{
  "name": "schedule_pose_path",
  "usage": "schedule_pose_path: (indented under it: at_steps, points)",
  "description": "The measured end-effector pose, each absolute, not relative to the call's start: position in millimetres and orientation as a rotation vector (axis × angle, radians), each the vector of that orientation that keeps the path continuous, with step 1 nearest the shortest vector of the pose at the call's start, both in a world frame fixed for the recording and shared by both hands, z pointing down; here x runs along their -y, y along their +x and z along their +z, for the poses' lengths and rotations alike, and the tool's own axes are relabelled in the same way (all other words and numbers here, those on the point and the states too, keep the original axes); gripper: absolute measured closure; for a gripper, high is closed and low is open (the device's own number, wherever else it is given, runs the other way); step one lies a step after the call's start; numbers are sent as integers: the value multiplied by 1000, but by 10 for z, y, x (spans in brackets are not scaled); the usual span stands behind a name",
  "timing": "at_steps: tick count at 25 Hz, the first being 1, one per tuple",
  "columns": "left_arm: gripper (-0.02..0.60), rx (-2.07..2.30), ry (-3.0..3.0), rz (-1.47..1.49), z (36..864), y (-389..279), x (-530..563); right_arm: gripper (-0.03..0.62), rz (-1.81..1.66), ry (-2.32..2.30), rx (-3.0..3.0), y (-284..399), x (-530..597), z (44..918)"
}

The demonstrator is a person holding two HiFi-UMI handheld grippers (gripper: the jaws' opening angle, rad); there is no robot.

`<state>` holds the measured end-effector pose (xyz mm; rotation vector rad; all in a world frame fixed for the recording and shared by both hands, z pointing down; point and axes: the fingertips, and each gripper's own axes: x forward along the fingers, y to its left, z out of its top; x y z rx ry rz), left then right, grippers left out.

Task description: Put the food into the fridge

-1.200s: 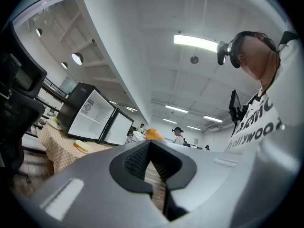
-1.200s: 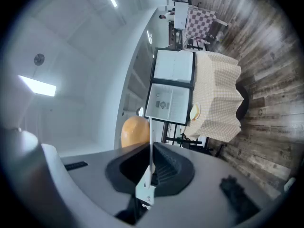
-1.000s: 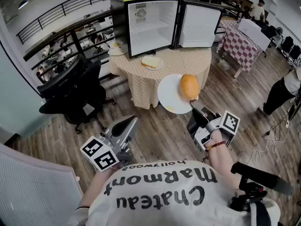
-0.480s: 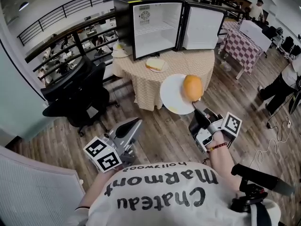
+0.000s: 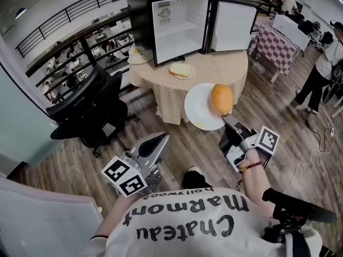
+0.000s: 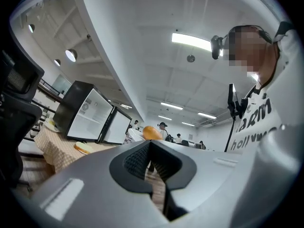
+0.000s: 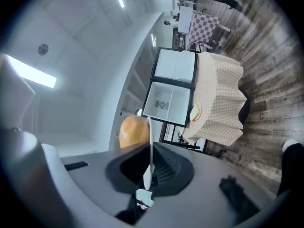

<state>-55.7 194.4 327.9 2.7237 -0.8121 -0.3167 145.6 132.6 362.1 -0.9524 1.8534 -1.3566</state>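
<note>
An open black mini fridge (image 5: 177, 20) stands on a round table with a checked cloth (image 5: 220, 74), its white inside bare. A sandwich on a small plate (image 5: 181, 70) lies in front of it. My right gripper (image 5: 226, 123) is shut on the rim of a white plate (image 5: 201, 108) that carries an orange bun-like food (image 5: 221, 98), held in the air short of the table's near edge. In the right gripper view the plate rim (image 7: 149, 146) sits edge-on between the jaws, with the orange food (image 7: 133, 131) beside it. My left gripper (image 5: 154, 143) is shut and holds nothing, low at the left.
A black office chair (image 5: 88, 111) stands left of the table. Another plate (image 5: 136, 55) sits on the table left of the fridge. A second checked table (image 5: 276, 42) and a standing person (image 5: 321, 68) are at the right. A cable (image 5: 316, 149) lies on the wooden floor.
The table and fridge have come nearer in the head view. The plate with the orange food has moved forward with my right gripper, and the left gripper has shifted slightly right.
</note>
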Motion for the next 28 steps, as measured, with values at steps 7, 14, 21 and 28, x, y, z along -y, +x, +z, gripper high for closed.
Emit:
schedule_pose_path:
  at_steps: [7, 14, 21, 28]
  points:
    - [574, 847, 2703, -302, 3437, -525, -1510, 569, -1367, -908, -1876, 1389, -804, 3729]
    - [574, 936, 2638, -297, 3512, -461, -633, 569, -1373, -922, -1910, 1536, 116, 3781]
    - [574, 1018, 2608, -346, 3494, -328, 172, 569, -1374, -925, -1962, 1692, 907, 3800]
    - [574, 1054, 2612, -373, 3432, -110, 997, 569, -1388, -880, -2007, 1831, 1757, 3735]
